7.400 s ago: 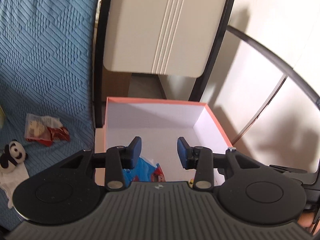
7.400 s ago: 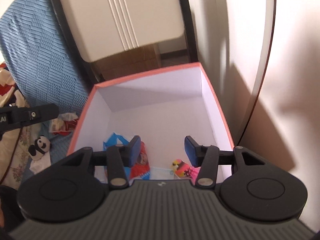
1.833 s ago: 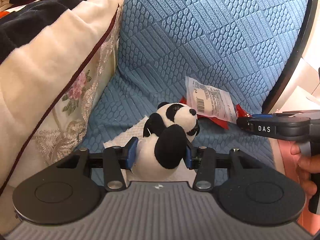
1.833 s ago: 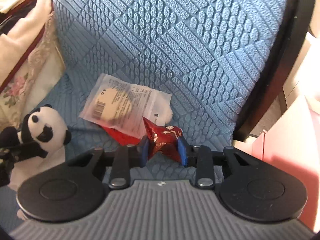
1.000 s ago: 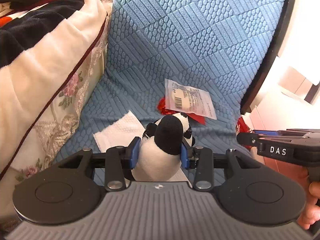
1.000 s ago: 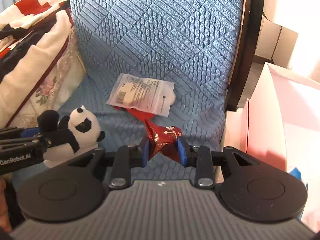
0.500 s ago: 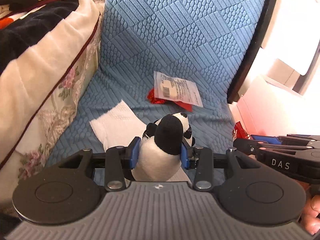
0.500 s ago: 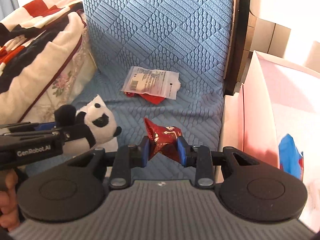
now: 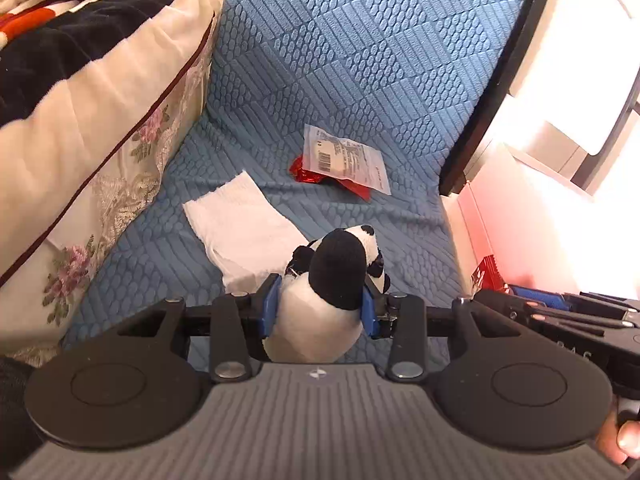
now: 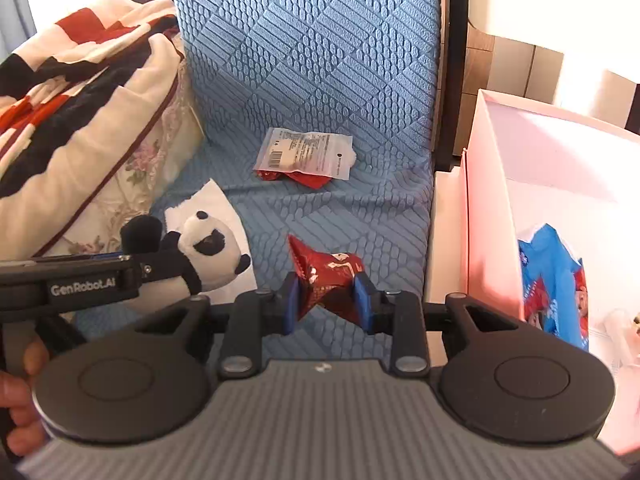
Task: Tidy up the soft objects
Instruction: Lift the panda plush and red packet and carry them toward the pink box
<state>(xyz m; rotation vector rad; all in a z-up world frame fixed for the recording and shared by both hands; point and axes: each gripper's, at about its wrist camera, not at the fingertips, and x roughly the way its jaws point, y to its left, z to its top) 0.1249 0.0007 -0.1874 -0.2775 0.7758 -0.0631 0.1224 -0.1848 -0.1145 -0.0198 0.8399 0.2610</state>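
Only right-wrist view shows box's (image 10: 492, 184) blue packet (image 10: 550, 280).

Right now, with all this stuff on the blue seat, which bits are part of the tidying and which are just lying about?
Part of the job:
- panda toy, gripped in the left tool
- red packet, gripped in the right tool
- pink box holding a blue packet
- clear packet lying on a red wrapper, probably next

Just lying about:
- white tissue
- striped blanket
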